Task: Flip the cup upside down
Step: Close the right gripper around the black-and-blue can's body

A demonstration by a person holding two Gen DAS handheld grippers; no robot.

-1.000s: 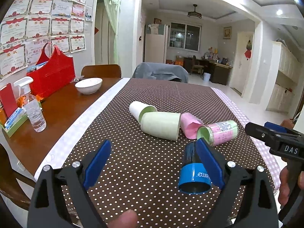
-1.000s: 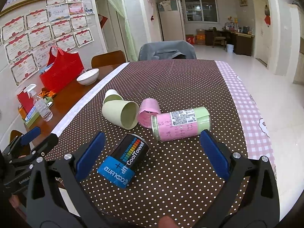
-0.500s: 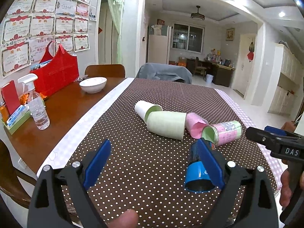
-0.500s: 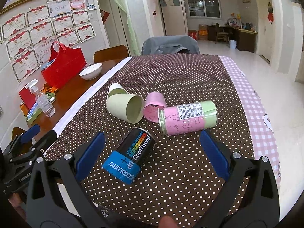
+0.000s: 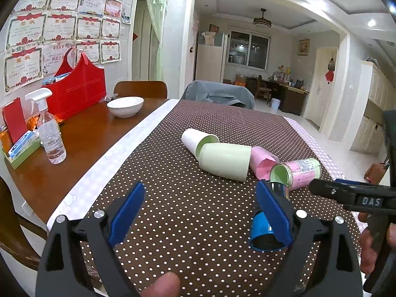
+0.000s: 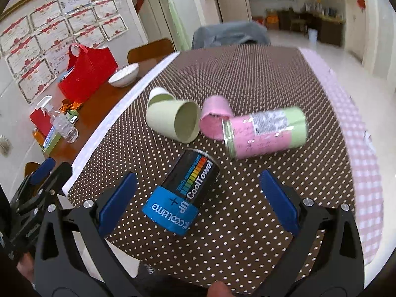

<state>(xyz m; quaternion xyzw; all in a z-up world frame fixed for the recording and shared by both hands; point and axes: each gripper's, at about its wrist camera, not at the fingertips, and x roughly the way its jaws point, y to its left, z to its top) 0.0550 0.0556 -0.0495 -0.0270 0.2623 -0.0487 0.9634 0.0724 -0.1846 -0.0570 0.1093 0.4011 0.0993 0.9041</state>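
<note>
Several cups lie on their sides on the dotted brown tablecloth [image 5: 188, 208]. A pale green cup [image 5: 224, 161] [image 6: 173, 121] lies against a white cup [image 5: 196, 140] [image 6: 158, 96], with a pink cup [image 5: 262, 162] [image 6: 214, 121] and a pink-green can [image 5: 295, 173] [image 6: 266, 133] to their right. A black-blue CoolTowel can [image 6: 182, 195] [image 5: 268, 227] lies nearest. My right gripper [image 6: 198, 203] is open, with that can between its jaws, not touching. My left gripper [image 5: 200, 212] is open and empty; its right finger hides part of the can.
A white bowl [image 5: 125, 106], a red bag [image 5: 74, 94] and a spray bottle [image 5: 50, 133] stand on the bare wood at the left. Chairs stand at the far end. The right gripper's side [image 5: 356, 196] shows at the right of the left wrist view.
The right gripper has moved forward and tilted down toward the black-blue can. The left gripper has shifted a little left and back. The cups have not moved.
</note>
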